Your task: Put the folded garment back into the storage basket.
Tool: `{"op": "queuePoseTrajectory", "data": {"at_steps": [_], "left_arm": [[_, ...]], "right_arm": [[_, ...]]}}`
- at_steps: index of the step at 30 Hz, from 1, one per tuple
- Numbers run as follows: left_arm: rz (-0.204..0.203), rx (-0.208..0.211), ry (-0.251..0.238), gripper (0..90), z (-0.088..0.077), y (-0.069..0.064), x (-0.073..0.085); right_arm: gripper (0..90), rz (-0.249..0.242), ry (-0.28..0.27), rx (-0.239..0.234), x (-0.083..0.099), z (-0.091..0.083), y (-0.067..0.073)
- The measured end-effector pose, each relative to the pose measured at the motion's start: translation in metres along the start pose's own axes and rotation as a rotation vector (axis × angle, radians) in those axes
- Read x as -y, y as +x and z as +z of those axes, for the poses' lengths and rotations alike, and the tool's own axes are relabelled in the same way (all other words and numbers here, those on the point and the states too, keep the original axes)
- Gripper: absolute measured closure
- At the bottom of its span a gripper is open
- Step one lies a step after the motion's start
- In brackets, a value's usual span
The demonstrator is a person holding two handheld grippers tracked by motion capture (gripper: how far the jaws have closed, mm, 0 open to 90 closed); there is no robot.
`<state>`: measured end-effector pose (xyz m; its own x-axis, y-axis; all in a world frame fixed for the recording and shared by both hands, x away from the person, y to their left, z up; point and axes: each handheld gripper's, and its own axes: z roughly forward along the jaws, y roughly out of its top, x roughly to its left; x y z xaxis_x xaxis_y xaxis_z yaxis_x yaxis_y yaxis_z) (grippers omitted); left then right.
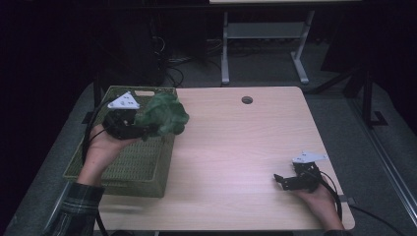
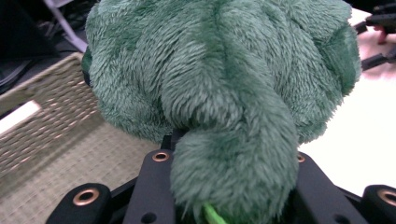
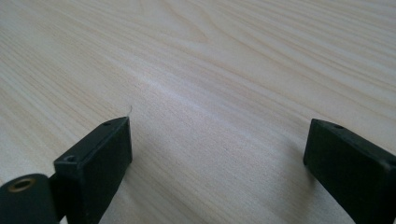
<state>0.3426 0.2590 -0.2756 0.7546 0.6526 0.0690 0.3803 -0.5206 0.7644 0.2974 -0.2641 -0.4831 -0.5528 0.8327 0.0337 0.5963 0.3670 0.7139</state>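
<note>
While left gripper [image 1: 142,129] jaws clamp green plush toy [image 1: 162,115] by a narrow limb | soft, light, squashy; grip thick fold | right gripper [image 1: 281,180] jaws open, empty on counter [image 1: 236,147]

Plush toy [image 1: 162,115]: deep green, shaggy fur; a bright lime-green thread shows at its lower end in the left gripper view. Basket [image 1: 147,167]: olive green, fine woven texture; pale cream patch at its far rim. Table [image 1: 236,147]: pale beige wood with faint wavy grain lines. Left gripper [image 1: 142,129]: black body, light grey plate on top. Right gripper [image 1: 278,179]: black, same light grey plate. Sleeve [image 1: 76,206]: dark green plaid with pale lines. Floor [image 1: 344,113]: dull grey.
</note>
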Motion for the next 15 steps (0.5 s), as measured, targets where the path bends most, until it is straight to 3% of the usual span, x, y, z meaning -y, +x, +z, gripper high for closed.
{"op": "queuePoseTrajectory", "data": {"at_steps": [8, 15], "left_arm": [[-0.048, -0.049, 0.004, 69.5, -0.012, 0.015, 0.019], [-0.082, -0.099, 0.025, 69.6, -0.008, 0.028, 0.041]], "right_arm": [[7.6, 0.0, 0.0, 0.0, 0.0, 0.0, 0.0], [7.6, -0.002, 0.002, 0.0, 0.0, 0.0, 0.0]]}}
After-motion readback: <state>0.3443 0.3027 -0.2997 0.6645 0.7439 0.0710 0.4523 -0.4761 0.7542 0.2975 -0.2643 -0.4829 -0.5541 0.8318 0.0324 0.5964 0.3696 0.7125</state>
